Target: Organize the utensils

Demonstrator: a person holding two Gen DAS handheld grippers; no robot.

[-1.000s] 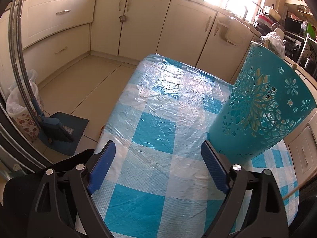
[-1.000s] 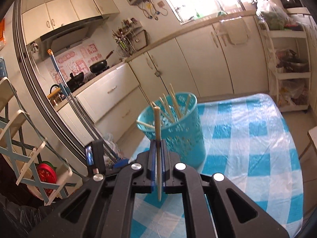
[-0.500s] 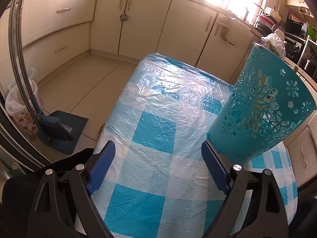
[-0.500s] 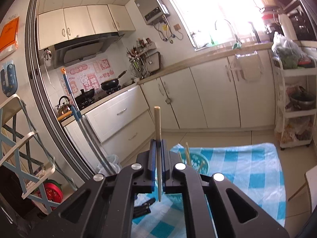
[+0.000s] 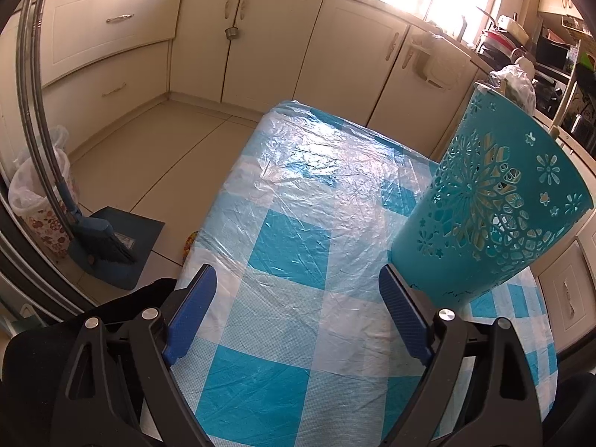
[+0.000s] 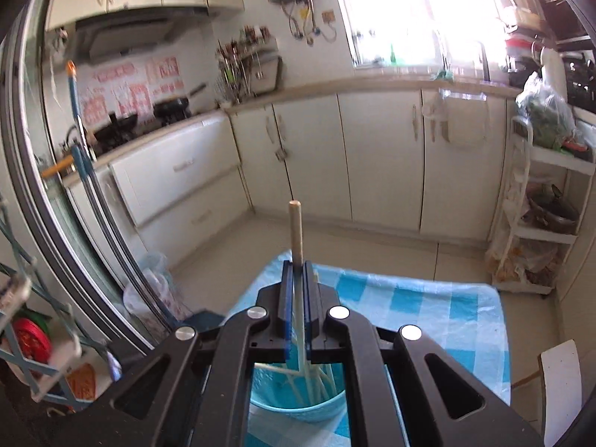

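A teal perforated basket (image 5: 491,216) stands on the blue-and-white checked table (image 5: 298,223), just right of my left gripper (image 5: 298,316), which is open and empty with its right finger close to the basket's base. In the right wrist view my right gripper (image 6: 297,272) is shut on a pale wooden chopstick (image 6: 295,231) held upright. It is directly above the basket (image 6: 298,406), which shows under the gripper with several chopsticks inside. The held stick's lower end reaches down into the basket.
Cream kitchen cabinets (image 5: 260,37) run along the far walls. A blue broom and dustpan (image 5: 108,246) and a lined bin (image 5: 37,201) stand on the floor left of the table. A white shelf rack (image 6: 540,223) stands at the right.
My right gripper has risen and come over the basket with the chopstick, so the basket now shows beneath it. The left gripper has stayed still and open.
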